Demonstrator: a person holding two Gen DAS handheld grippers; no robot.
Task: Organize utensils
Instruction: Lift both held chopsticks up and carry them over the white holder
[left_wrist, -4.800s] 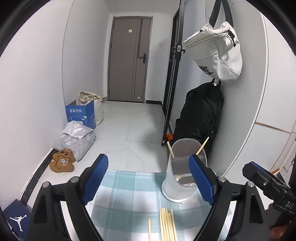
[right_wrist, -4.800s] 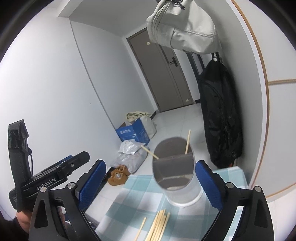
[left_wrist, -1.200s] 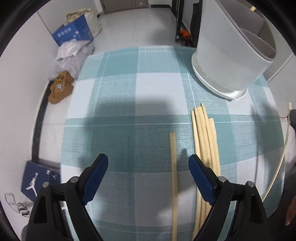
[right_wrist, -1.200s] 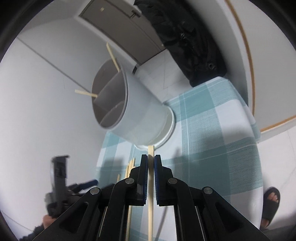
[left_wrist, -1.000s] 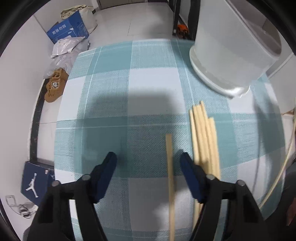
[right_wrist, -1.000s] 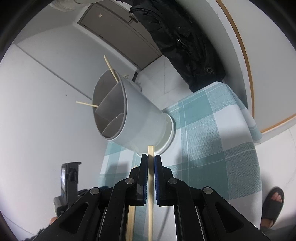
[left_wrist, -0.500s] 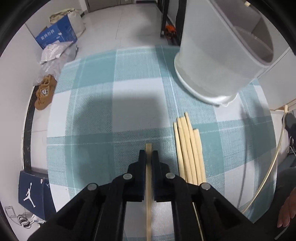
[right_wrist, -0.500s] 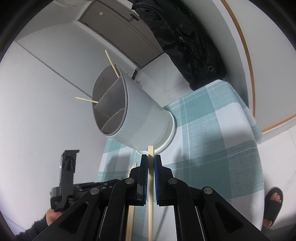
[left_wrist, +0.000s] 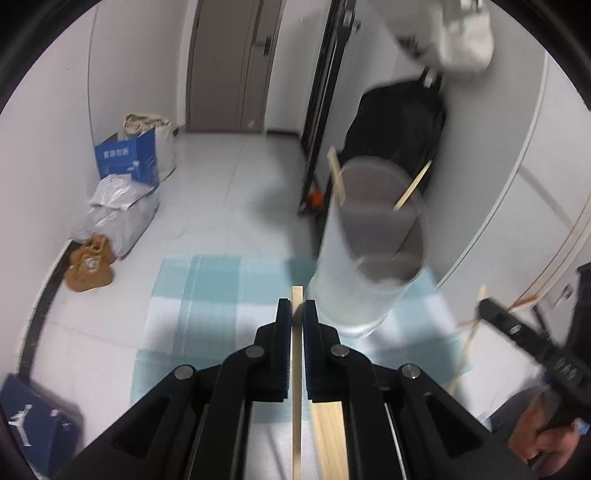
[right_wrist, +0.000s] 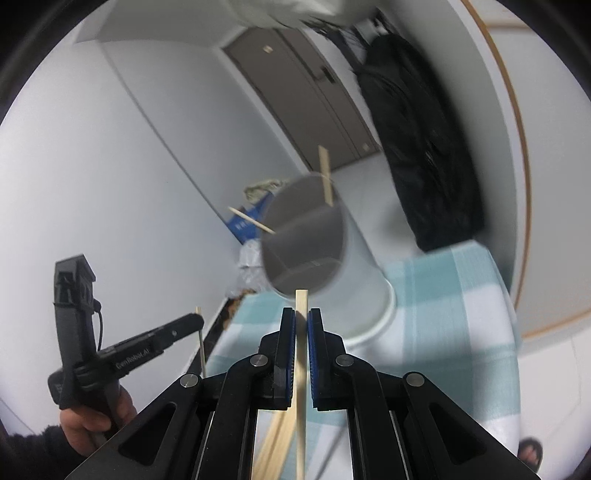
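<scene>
1. Where the left wrist view begins, the left gripper (left_wrist: 294, 317) has its jaws pressed together on one wooden chopstick (left_wrist: 296, 387), whose squared tip pokes out just past the blue pads (left_wrist: 283, 325).
2. Under that gripper, more loose chopsticks (left_wrist: 328, 435) lie on the teal-and-white checked tablecloth (left_wrist: 207, 280).
3. In the right wrist view, the right gripper (right_wrist: 301, 321) is likewise clamped narrow on a second chopstick (right_wrist: 300, 387), its tip standing just above the jaws, with a few loose sticks showing beneath.
4. Each view catches the other tool off to the side: the right one low at the right edge of the left view, the left one at the left of the right view, held by a hand (right_wrist: 92, 417) in a dark sleeve.
5. Just beyond both held tips stands the white utensil holder (left_wrist: 365, 266) on the cloth, divided inside into compartments; two chopsticks already lean in it, one (left_wrist: 337, 177) against the left rim and one (left_wrist: 412, 190) toward the right.
6. Farther off on the pale floor are brown shoes (left_wrist: 88, 264), a grey plastic bag (left_wrist: 118, 210) and a blue carton (left_wrist: 127, 162).
7. A black backpack (left_wrist: 399, 125) hangs behind the holder, and a grey door (left_wrist: 229, 62) closes the hallway.
</scene>
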